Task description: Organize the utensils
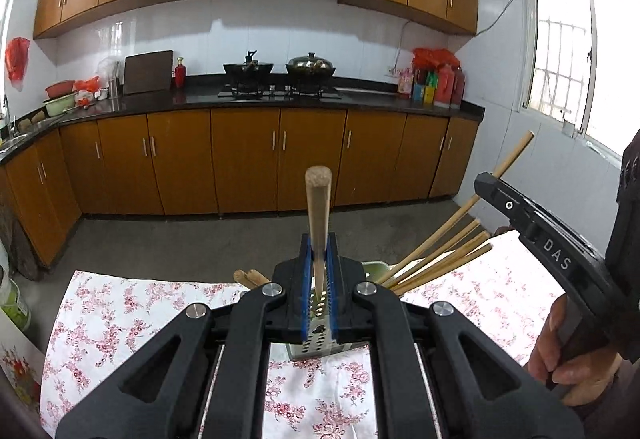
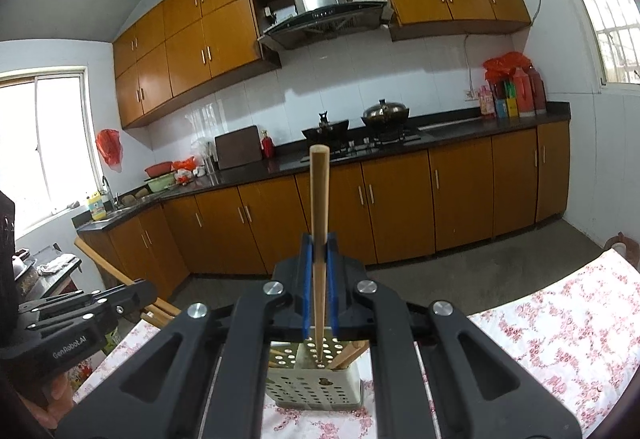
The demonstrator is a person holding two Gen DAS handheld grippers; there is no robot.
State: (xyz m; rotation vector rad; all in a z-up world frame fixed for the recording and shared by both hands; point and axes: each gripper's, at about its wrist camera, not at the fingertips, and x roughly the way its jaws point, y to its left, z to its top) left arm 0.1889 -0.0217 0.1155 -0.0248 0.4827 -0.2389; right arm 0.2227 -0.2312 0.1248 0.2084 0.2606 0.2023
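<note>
My left gripper (image 1: 319, 271) is shut on a wooden chopstick (image 1: 318, 207) that stands upright, its tip down in a perforated metal utensil holder (image 1: 316, 343). My right gripper (image 2: 319, 279) is shut on another upright chopstick (image 2: 319, 223) whose tip reaches into the same holder (image 2: 314, 387). Several more chopsticks (image 1: 444, 259) lean out of the holder to the right; two ends (image 1: 250, 276) stick out left. The right gripper's body (image 1: 560, 259) shows at the right of the left wrist view, the left gripper's body (image 2: 76, 319) at the left of the right wrist view.
The holder stands on a table with a white and pink floral cloth (image 1: 132, 319). Beyond it is grey floor (image 1: 200, 243), then brown cabinets and a dark counter (image 1: 280, 99) with a stove and pots. A green-topped container (image 1: 12, 303) stands at the far left.
</note>
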